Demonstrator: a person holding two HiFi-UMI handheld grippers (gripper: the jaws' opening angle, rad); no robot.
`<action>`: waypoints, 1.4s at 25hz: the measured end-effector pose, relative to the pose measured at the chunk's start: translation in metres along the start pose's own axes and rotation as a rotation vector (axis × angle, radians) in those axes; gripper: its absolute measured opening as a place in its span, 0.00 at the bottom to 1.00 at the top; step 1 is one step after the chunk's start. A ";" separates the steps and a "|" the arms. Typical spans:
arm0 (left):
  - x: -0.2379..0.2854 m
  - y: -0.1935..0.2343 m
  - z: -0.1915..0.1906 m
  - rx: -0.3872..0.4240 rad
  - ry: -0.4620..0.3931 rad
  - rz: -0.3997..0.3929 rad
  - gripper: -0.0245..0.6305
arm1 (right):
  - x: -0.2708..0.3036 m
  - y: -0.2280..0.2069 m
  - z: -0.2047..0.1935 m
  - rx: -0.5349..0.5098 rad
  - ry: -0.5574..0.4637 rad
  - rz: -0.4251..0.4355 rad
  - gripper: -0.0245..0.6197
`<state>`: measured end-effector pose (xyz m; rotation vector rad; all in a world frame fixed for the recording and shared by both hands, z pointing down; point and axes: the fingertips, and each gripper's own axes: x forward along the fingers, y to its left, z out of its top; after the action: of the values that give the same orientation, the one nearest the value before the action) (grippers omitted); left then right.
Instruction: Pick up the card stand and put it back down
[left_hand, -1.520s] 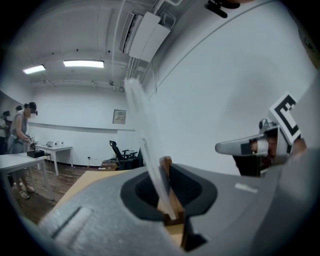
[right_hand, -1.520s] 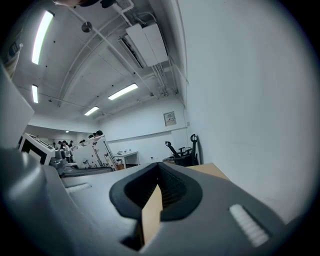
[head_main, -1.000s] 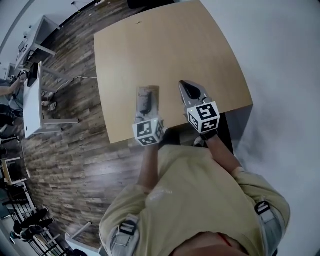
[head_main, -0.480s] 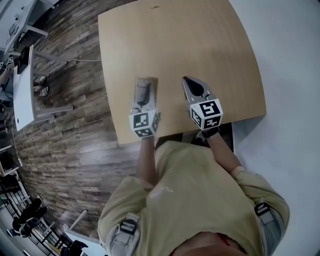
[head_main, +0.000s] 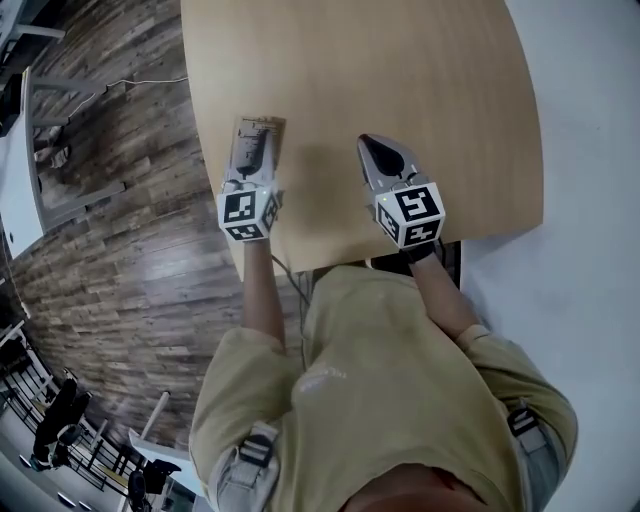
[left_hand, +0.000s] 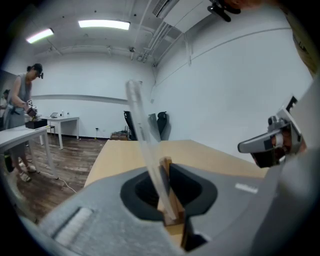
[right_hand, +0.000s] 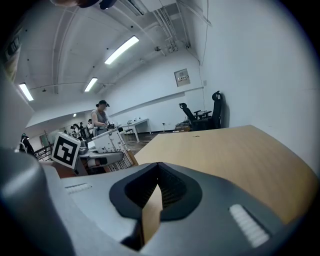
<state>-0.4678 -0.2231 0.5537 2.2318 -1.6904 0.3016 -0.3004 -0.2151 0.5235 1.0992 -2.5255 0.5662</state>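
Observation:
The card stand (left_hand: 169, 197), a small wooden block with a clear upright sheet (left_hand: 141, 135) slotted in it, sits pinched between the jaws of my left gripper (left_hand: 168, 202). From the head view the stand (head_main: 259, 134) is near the left edge of the tan table (head_main: 400, 70), with the left gripper (head_main: 252, 160) shut on it. Whether its base touches the tabletop I cannot tell. My right gripper (head_main: 373, 150) hovers over the table's near middle, shut with nothing in it. In the right gripper view its jaws (right_hand: 150, 210) close to a thin slit.
The table's left edge (head_main: 205, 150) lies just beside the left gripper, with wood floor (head_main: 110, 250) beyond it. A white desk (head_main: 18, 170) stands at far left. A person (left_hand: 22, 100) works at white tables in the background, and office chairs (left_hand: 147, 125) stand past the table's far end.
My left gripper has carried the card stand to the left, nearer the table's left edge and farther from the right gripper. The right gripper has stayed about where it was.

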 end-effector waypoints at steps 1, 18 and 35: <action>0.007 0.008 -0.003 -0.001 0.006 -0.020 0.09 | 0.007 -0.001 -0.003 0.002 0.011 0.000 0.05; 0.096 0.045 -0.068 0.227 0.071 -0.335 0.09 | 0.063 -0.002 -0.062 0.008 0.134 0.017 0.05; 0.114 0.023 -0.101 0.322 0.092 -0.483 0.22 | 0.081 0.017 -0.076 -0.020 0.172 0.073 0.05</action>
<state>-0.4556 -0.2920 0.6909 2.7184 -1.0647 0.5723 -0.3552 -0.2178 0.6217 0.9128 -2.4246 0.6251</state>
